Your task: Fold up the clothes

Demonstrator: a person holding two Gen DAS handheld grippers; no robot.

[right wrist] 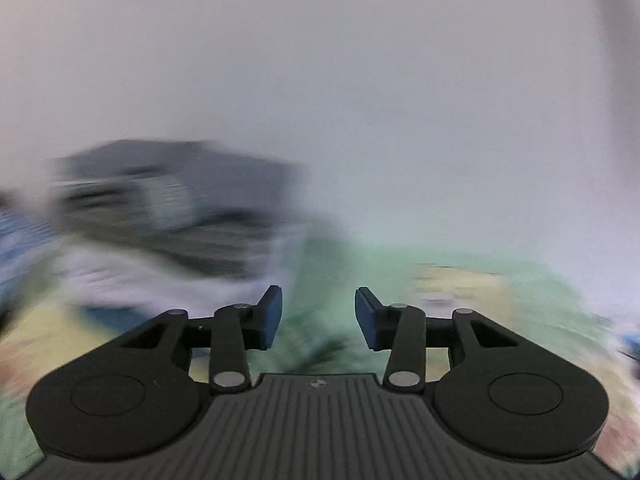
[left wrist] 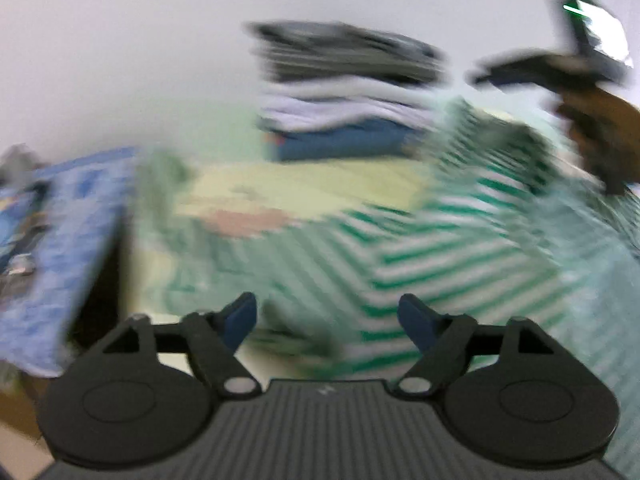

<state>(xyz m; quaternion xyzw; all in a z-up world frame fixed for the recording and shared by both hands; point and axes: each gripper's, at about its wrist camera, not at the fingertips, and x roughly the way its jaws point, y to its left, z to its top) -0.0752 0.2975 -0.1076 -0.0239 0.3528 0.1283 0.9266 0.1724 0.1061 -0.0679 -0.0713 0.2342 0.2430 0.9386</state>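
Looking forward along the left gripper (left wrist: pixel 327 318), its two blue pads (left wrist: pixel 240 318) stand wide apart with nothing between them. Directly beyond the pads lies the green-and-white striped garment (left wrist: pixel 420 252), spread loosely and rumpled on the bedspread (left wrist: pixel 288 188), a pale yellow and green printed surface.

All positions below are given relative to the striped garment. Behind it, against the pale wall (left wrist: pixel 120 60), stands a stack of folded clothes (left wrist: pixel 344 92): a blue item at the bottom, white or pale items in the middle, dark grey items on top. To its left, a blue patterned cloth (left wrist: pixel 68 248) hangs over the edge of the surface. At its far right edge, the right gripper (left wrist: pixel 492 74) appears as a dark shape carried by a hand (left wrist: pixel 600 128); blur prevents judging whether that shape touches the fabric.

In the right wrist view, the right gripper (right wrist: pixel 318 316) has its blue pads (right wrist: pixel 270 316) partly apart, closer together than the left pair. Nothing is clamped between them. A smeared green area lies below and beyond the pads, but blur prevents confirming it as the striped garment. The stack of folded clothes (right wrist: pixel 172 216) appears to the upper left of this gripper, heavily blurred. The bedspread (right wrist: pixel 460 292) shows to the right. Both views are motion-blurred, so fine detail of folds and edges cannot be told.
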